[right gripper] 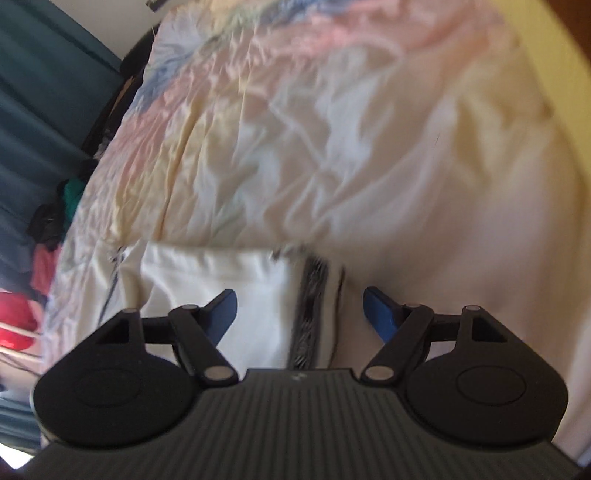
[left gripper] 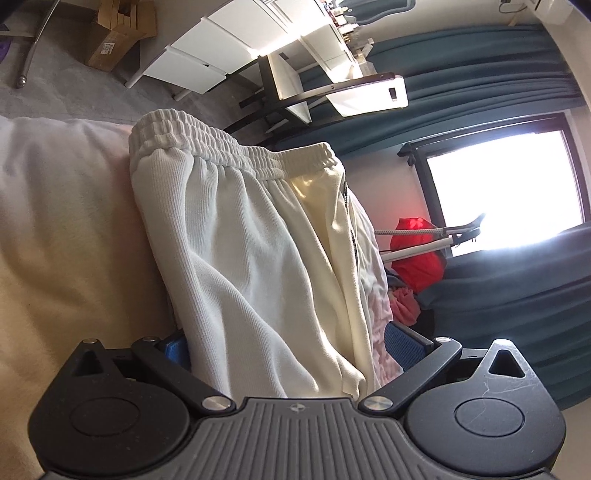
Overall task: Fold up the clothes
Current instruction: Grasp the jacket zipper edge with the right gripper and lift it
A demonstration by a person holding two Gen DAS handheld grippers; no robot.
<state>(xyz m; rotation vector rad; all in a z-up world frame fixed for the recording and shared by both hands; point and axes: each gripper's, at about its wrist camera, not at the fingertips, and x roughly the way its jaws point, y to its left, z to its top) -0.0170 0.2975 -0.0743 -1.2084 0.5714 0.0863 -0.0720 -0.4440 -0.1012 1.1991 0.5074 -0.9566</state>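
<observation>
A white ribbed garment point(left gripper: 236, 229) with an elastic waistband point(left gripper: 221, 144) lies on the cream bed cover point(left gripper: 55, 221). My left gripper point(left gripper: 287, 345) is open wide, and the garment's bunched cloth runs between its blue pads point(left gripper: 400, 339); the left pad is partly hidden by cloth. In the blurred right wrist view, the same white garment point(right gripper: 221, 273) shows a black-and-white side stripe point(right gripper: 310, 306). My right gripper point(right gripper: 300, 312) hovers open over that striped edge, holding nothing. Beyond it spreads the crumpled pastel bed cover point(right gripper: 295, 129).
A white drawer unit point(left gripper: 221, 48) and a cardboard box point(left gripper: 118, 33) stand on the grey carpet past the bed. Teal curtains point(left gripper: 480, 62) frame a bright window point(left gripper: 506, 184). A red cloth point(left gripper: 417, 251) and other clothes lie beside the bed edge.
</observation>
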